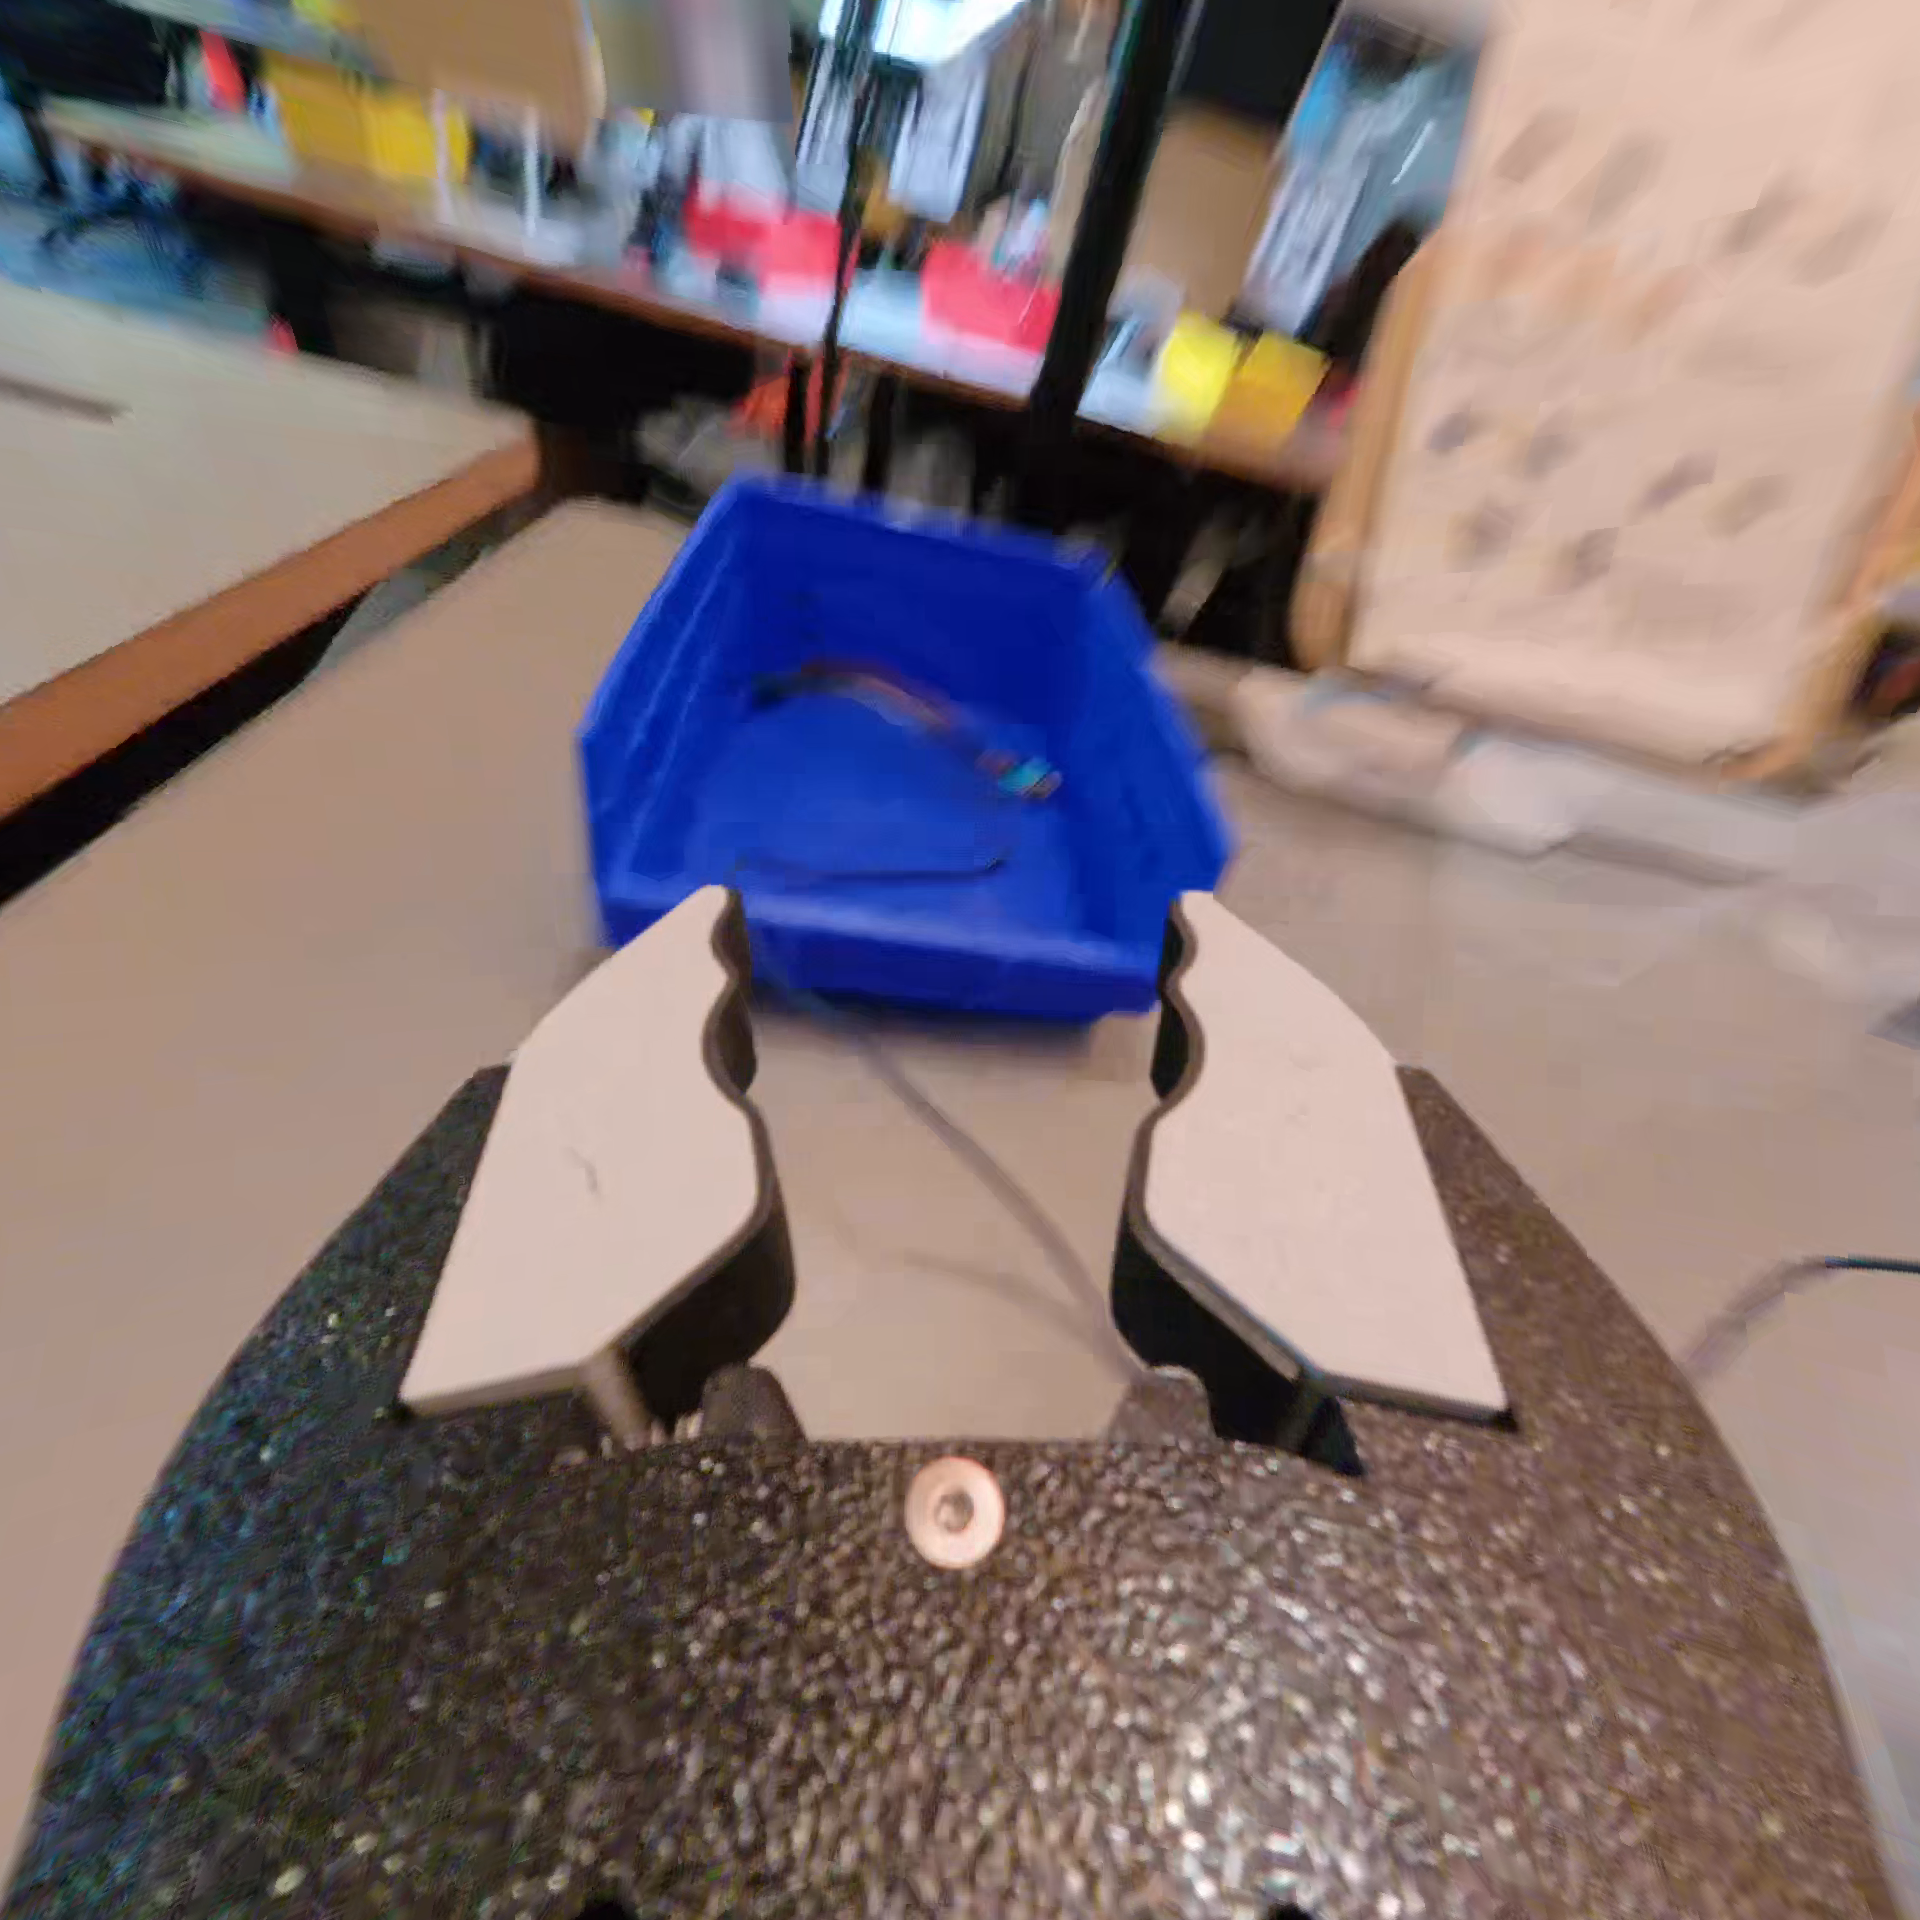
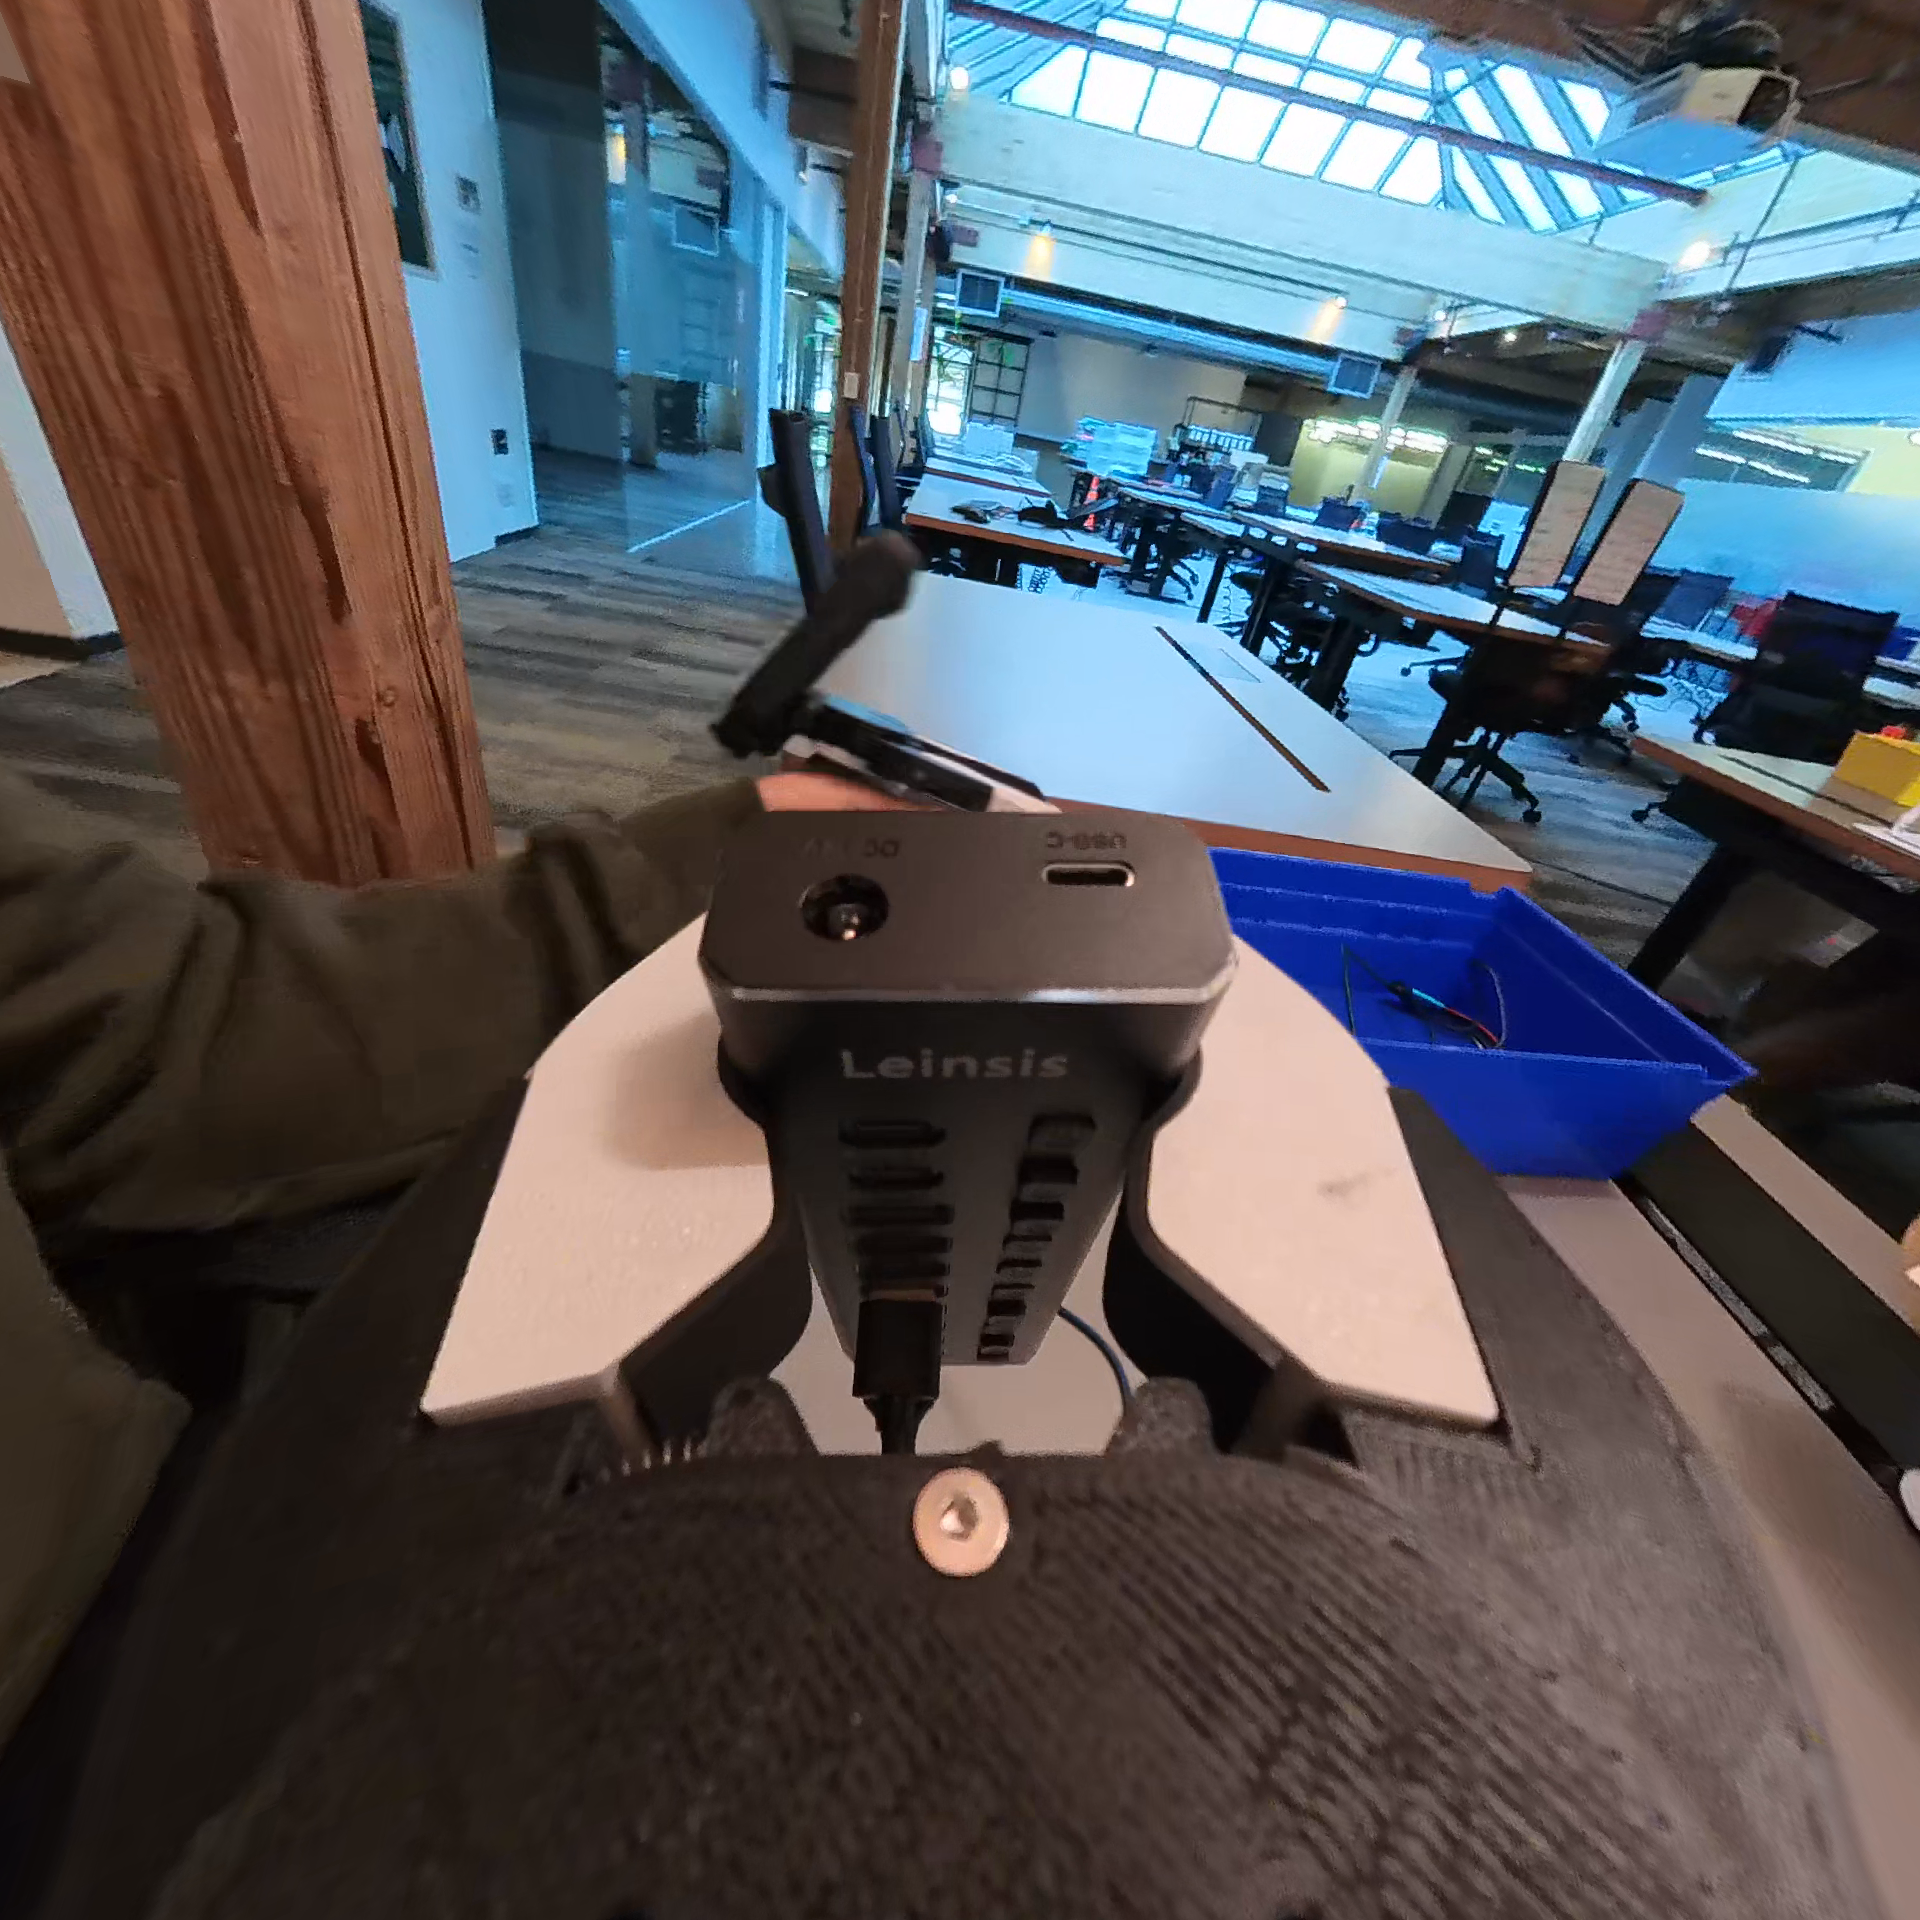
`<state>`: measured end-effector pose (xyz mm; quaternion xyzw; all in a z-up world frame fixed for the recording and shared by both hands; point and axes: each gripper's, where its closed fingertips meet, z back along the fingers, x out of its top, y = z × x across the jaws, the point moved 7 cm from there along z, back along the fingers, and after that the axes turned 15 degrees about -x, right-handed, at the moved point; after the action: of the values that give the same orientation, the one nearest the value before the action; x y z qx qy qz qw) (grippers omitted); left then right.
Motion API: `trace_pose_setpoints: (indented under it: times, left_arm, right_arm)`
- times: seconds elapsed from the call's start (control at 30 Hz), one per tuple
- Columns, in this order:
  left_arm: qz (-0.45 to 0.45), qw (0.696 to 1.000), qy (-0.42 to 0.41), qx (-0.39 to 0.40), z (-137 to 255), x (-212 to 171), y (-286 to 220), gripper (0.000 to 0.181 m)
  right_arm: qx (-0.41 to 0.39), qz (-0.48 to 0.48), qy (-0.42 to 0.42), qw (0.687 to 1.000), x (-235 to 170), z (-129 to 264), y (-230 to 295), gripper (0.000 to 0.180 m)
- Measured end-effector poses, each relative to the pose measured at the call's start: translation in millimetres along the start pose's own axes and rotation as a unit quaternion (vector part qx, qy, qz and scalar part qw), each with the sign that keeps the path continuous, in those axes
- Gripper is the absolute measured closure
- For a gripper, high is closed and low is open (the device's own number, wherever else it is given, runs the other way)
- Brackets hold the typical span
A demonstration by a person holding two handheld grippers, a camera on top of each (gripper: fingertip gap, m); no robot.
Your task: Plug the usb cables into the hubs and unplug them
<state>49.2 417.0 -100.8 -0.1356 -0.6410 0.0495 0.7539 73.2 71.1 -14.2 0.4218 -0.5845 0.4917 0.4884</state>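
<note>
— Black and boxy, is that the thing the right gripper [image 2: 961, 1081] has hold of?

— Yes — a black rectangular USB hub [image 2: 961, 997] with two rows of ports down its top face, clamped at its sides between the two pale fingers [image 2: 623, 1226], its end face with a round socket and a small oval port pointing away from the tool. Nearest the gripper's body, a black plug with its cable [image 2: 896, 1361] sits in the lowest port of the left row.

— And past the hub?

— Ahead and to the right, a blue plastic bin [image 2: 1621, 1091] with thin wires in it stands on the grey table. Ahead and to the left, a dark green sleeve [image 2: 312, 997] reaches in toward the other tool, partly hidden behind the hub.

— What about the left gripper [image 1: 951, 914]?

— Its fingers [image 1: 613, 1143] stand wide apart with nothing between them. Under the gap a thin dark cable [image 1: 966, 1143] runs over the grey tabletop [image 1: 260, 1091], blurred. Straight ahead, just beyond the fingertips, is the same blue bin [image 1: 1132, 727], with thin coloured wires [image 1: 935, 717] on its floor. Farther off, shelves of clutter, too blurred to tell.
</note>
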Motion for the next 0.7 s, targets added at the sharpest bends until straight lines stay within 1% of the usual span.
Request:
trace_pose_setpoints:
  times: [0.03,0.07,0.13,0.17,0.2,0.23,0.3,0.33,0.4,0.43,0.47,0.53,0.6,0.67,0.7]
  left_arm:
    - [0.001,0.998,0.061,0.01,-11.8,-2.3,12.8,0.107]
    - [0.007,0.994,0.11,-0.02,-26.3,0.1,16.2,0.11]
    - [-0.021,0.982,0.159,-0.103,-60.5,17.7,10.0,0.117]
    - [-0.058,0.974,0.191,-0.106,-80.5,26.0,12.8,0.122]
    - [-0.1,0.965,0.231,-0.078,-102.2,32.8,21.5,0.118]
    - [-0.142,0.949,0.276,-0.053,-124.7,36.8,29.8,0.104]
    - [-0.245,0.899,0.362,-0.029,-166.4,36.6,40.8,0.086]
    - [-0.309,0.869,0.385,-0.027,-183.2,34.4,41.3,0.084]
    - [-0.412,0.802,0.424,-0.087,-208.9,21.2,34.3,0.08]
    - [-0.434,0.784,0.434,-0.099,-221.1,14.2,34.3,0.084]
    - [-0.425,0.773,0.458,-0.113,-232.0,4.9,35.7,0.084]
    - [-0.379,0.772,0.492,-0.135,-252.3,-10.7,38.5,0.084]
    - [-0.346,0.784,0.49,-0.161,-270.2,-19.0,37.3,0.083]
    - [-0.325,0.791,0.496,-0.149,-285.5,-23.4,42.3,0.083]
    - [-0.303,0.788,0.52,-0.132,-290.3,-28.9,49.1,0.083]
  right_arm:
    - [-0.003,0.001,-0.004,1.0,-1.2,3.2,1.1,0.107]
    - [-0.007,0.002,-0.007,1.0,-2.2,5.7,3.0,0.107]
    - [0.0,-0.003,-0.009,1.0,-3.9,9.3,8.0,0.107]
    - [0.003,-0.005,-0.013,1.0,-4.5,10.8,10.3,0.107]
    - [0.001,-0.006,-0.018,1.0,-4.9,12.3,11.8,0.107]
    - [-0.001,-0.007,-0.021,1.0,-5.7,13.7,12.9,0.107]
    - [-0.001,-0.005,-0.026,1.0,-8.3,17.3,15.6,0.107]
    - [-0.002,-0.005,-0.027,1.0,-9.6,19.3,16.6,0.107]
    - [0.0,-0.008,-0.024,1.0,-12.4,22.7,16.7,0.107]
    - [0.003,-0.009,-0.023,1.0,-13.5,24.2,16.4,0.107]
    - [0.005,-0.009,-0.022,1.0,-14.3,25.2,15.8,0.107]
    - [0.005,-0.008,-0.018,1.0,-15.7,26.8,14.1,0.107]
    - [0.006,-0.003,-0.013,1.0,-17.6,29.2,12.4,0.108]
    - [0.007,-0.005,-0.013,1.0,-19.8,32.4,10.2,0.108]
    - [0.007,-0.009,-0.014,1.0,-21.0,33.5,8.7,0.108]
